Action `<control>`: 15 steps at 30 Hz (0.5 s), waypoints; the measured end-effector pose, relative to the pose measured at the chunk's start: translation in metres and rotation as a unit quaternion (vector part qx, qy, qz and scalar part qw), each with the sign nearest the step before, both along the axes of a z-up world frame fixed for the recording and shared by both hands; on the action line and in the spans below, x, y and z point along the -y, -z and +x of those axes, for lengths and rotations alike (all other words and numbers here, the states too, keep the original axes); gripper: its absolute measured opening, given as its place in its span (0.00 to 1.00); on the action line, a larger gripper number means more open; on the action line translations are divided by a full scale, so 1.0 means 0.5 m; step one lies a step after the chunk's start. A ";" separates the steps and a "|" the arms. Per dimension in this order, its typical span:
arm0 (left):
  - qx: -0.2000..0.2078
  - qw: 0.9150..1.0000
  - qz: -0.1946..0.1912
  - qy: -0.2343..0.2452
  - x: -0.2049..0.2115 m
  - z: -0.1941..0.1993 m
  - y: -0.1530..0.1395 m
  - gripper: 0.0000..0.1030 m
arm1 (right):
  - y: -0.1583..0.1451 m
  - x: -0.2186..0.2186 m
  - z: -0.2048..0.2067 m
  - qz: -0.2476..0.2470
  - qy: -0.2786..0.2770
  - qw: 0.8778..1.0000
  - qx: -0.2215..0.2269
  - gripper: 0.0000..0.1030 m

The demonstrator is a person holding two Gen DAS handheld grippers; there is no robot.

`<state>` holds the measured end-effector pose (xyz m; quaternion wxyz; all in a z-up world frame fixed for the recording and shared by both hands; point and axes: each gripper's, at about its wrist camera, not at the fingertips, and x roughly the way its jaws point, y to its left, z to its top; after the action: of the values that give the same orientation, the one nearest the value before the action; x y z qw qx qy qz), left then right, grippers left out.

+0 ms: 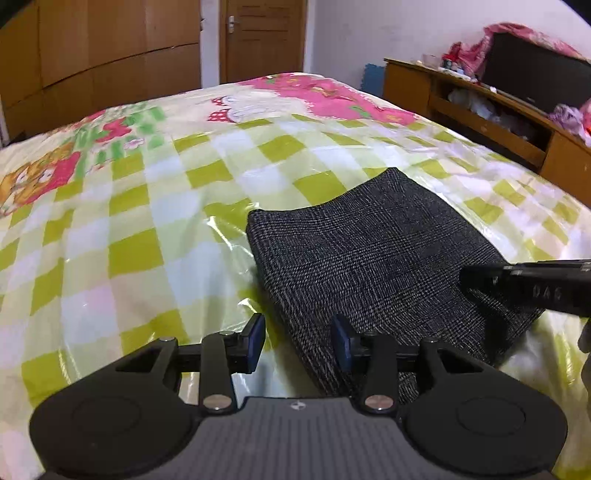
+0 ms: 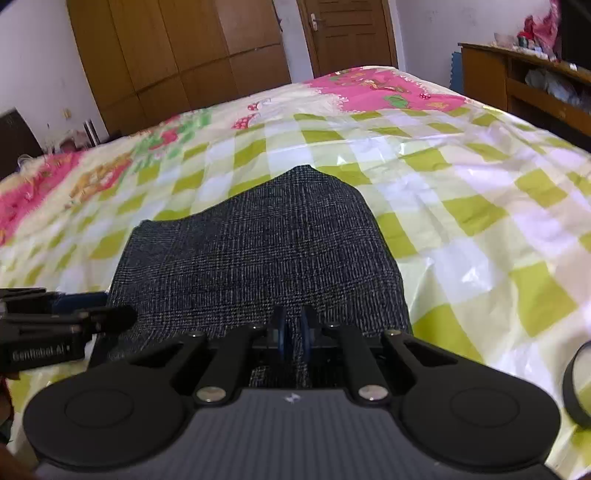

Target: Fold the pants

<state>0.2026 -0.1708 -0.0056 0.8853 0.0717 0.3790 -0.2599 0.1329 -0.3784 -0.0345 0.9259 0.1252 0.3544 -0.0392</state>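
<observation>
Left wrist: left claw (image 1: 298,341) spread wide, empty, straddling near left edge of folded grey plaid pants (image 1: 373,251) on bed (image 1: 110,229). Right wrist: right claw (image 2: 294,330) nearly closed, seemingly pinching near hem. Keep edges aligned; smooth before release.

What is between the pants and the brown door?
Only bedspread, checked and then pink, covers the stretch from the pants to the bed's far edge; past it stands the door. The right wrist view shows this best.
</observation>
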 end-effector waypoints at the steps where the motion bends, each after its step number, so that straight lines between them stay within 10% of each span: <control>1: -0.001 1.000 -0.003 -0.004 -0.005 -0.006 -0.007 0.51 | -0.011 -0.002 0.000 0.004 0.003 1.000 0.002 0.15; 15: 0.011 0.999 -0.002 -0.033 -0.102 -0.152 -0.034 0.64 | -0.072 -0.161 -0.152 0.040 -0.036 0.998 0.027 0.14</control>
<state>0.1266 -0.1198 0.0112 0.8977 0.0601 0.3704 -0.2309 0.0570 -0.2981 0.0014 0.9301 0.1503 0.3349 0.0121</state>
